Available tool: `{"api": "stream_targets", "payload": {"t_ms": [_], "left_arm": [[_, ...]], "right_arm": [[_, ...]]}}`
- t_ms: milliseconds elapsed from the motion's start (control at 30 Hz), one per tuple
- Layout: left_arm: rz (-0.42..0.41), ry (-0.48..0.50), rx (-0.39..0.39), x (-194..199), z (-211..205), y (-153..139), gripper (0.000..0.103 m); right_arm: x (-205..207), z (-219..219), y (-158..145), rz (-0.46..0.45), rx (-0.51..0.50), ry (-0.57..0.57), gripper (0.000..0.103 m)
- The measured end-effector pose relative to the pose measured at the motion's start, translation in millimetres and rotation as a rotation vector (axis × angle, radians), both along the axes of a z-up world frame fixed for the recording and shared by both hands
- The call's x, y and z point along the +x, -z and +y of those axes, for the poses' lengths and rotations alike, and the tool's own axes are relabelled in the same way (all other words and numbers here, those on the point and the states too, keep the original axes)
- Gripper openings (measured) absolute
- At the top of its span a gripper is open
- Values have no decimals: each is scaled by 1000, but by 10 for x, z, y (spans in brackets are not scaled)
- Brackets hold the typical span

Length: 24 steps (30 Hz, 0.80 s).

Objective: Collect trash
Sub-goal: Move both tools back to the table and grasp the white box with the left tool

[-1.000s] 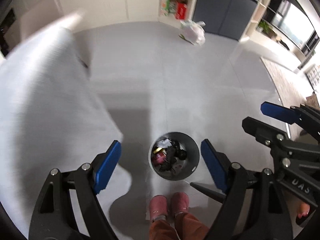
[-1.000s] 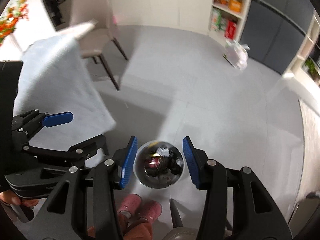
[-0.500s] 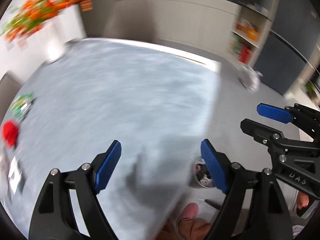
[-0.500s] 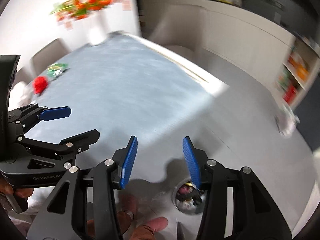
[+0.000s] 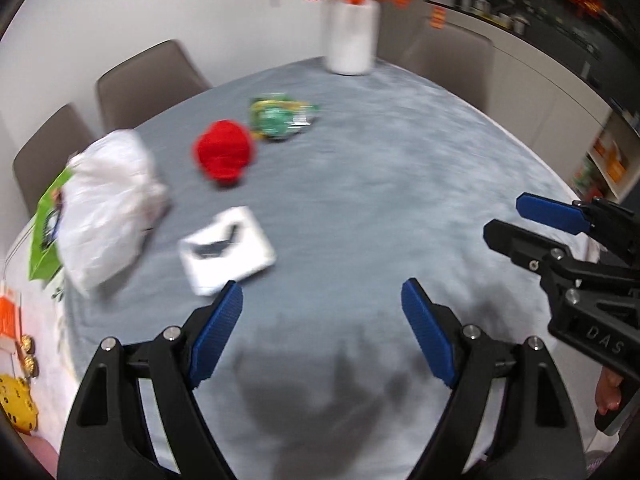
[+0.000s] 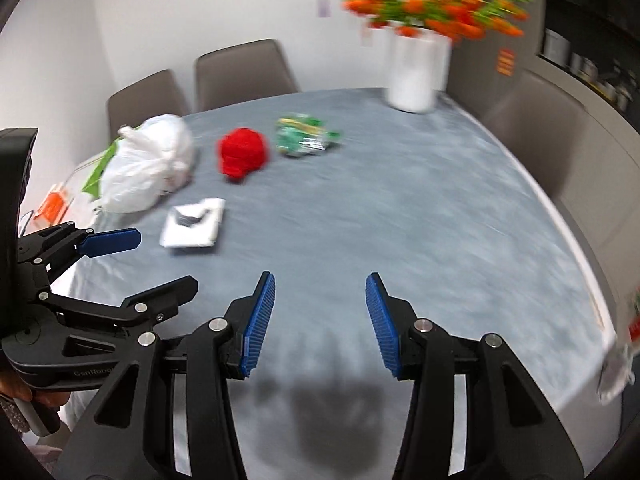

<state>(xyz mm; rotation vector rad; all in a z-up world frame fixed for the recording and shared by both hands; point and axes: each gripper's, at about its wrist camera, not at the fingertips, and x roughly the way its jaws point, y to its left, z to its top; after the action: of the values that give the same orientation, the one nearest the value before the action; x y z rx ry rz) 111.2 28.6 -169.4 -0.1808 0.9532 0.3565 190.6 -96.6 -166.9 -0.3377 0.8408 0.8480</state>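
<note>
A: Currently both tools hang over the near edge of the tabletop (image 5: 400,184), nothing in either. Left tool (image 5: 322,330) has its jaws spread wide; right tool (image 6: 320,322) is open too, somewhat narrower. Neither touches anything.

B: Trash positions?

A: All on the far-left part of the grey cloth. White flat packet (image 5: 227,250) lies nearest, just ahead of the left tool's left pad. Red crumpled lump (image 5: 224,152) sits further back, with the green wrapper (image 5: 282,117) just beside it on the right. White plastic bag (image 5: 108,208) is at the left edge. White vase (image 5: 352,36) with orange flowers stands at the far end; judged not trash.

B: Why are the tools held open and back?

A: Judgement: this is an approach pose, jaws pre-opened for the next pick, likely the flat packet since it is closest. Flat item on cloth may need a low, scooping grip.

B: Change from earlier frames?

A: One second ago both cameras looked down at a floor bin already holding rubbish. Half a second ago the view was sweeping up across the cloth. Now it faces the tabletop, bin out of view. Jaw openings appear unchanged throughout.
</note>
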Motion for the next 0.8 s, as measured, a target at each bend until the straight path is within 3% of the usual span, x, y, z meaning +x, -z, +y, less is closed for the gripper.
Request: {"api": "stream_targets", "payload": {"t_ms": [267, 567, 800], "left_arm": [[-5, -65, -56, -125, 703, 119, 82], [11, -105, -108, 181, 892, 355, 82], [55, -263, -115, 423, 1022, 612, 82]], "right_arm": [[-39, 869, 12, -15, -20, -79, 46], [285, 1145, 162, -9, -63, -129, 48], [572, 1356, 332, 14, -88, -242, 48]]}}
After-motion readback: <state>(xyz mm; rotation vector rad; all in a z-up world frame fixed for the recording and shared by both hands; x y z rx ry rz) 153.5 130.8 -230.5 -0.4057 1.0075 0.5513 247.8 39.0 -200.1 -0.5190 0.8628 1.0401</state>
